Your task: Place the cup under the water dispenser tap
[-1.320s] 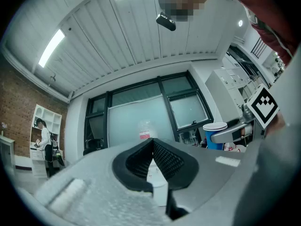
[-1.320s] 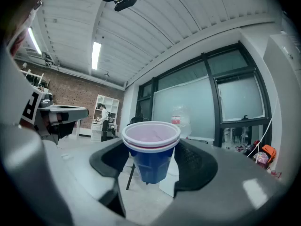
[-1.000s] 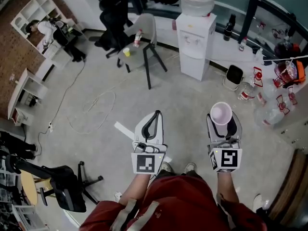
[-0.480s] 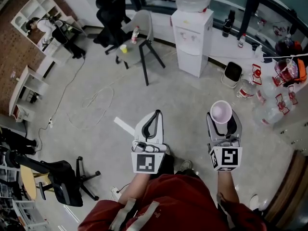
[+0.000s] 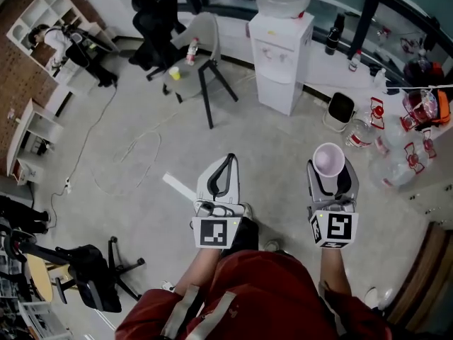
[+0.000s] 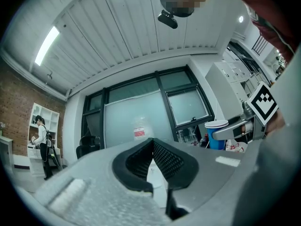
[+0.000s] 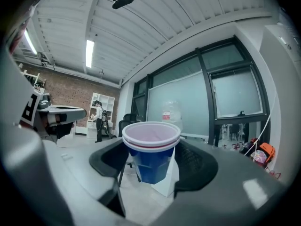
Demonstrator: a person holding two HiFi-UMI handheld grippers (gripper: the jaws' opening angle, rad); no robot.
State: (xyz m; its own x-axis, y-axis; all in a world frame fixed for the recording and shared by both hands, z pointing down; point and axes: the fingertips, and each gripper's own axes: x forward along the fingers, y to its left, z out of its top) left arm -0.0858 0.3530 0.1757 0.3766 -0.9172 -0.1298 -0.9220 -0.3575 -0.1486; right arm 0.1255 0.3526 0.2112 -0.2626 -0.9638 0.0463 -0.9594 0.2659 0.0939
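Note:
A blue paper cup (image 5: 329,160) with a white rim and pinkish inside stands upright between the jaws of my right gripper (image 5: 330,167), which is shut on it. In the right gripper view the cup (image 7: 151,158) fills the gap between the pads. My left gripper (image 5: 228,160) is held level beside it, shut and empty, its tips (image 6: 153,142) meeting. The white water dispenser (image 5: 279,52) with a bottle on top stands ahead by the glass wall. It also shows behind the cup as the dispenser (image 7: 170,185) in the right gripper view.
A grey chair (image 5: 198,44) with a yellow cup and a bottle on its seat stands left of the dispenser. A black bin (image 5: 342,110) and several water jugs (image 5: 364,137) sit to its right. A cable (image 5: 134,154) loops over the floor, and a black office chair (image 5: 88,275) is at lower left.
The person has stepped forward, so the floor and the chair have slid in the view. Both grippers travelled along together. The cup stays in the right gripper.

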